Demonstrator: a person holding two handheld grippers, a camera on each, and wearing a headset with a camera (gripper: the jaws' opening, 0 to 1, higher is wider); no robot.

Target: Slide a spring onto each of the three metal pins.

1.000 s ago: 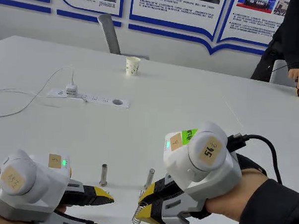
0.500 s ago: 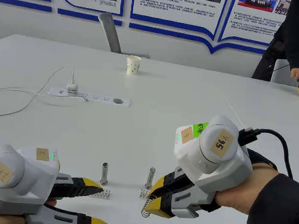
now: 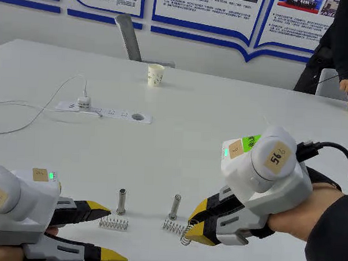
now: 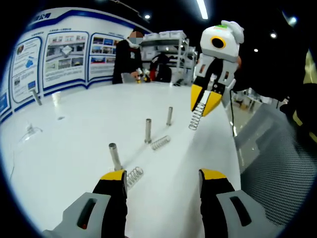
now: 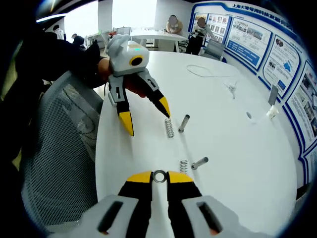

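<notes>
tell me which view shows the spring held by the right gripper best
The left gripper view: the spring hangs at full length from the right gripper. The head view shows its lower coils; the right gripper view sees it end-on, a ring between the tips.

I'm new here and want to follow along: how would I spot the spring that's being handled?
On the big white table, look at its near edge, where short metal pins stand upright. Just right of them the right gripper pinches one spring in its yellow tips; the other two springs lie flat on the table.
</notes>
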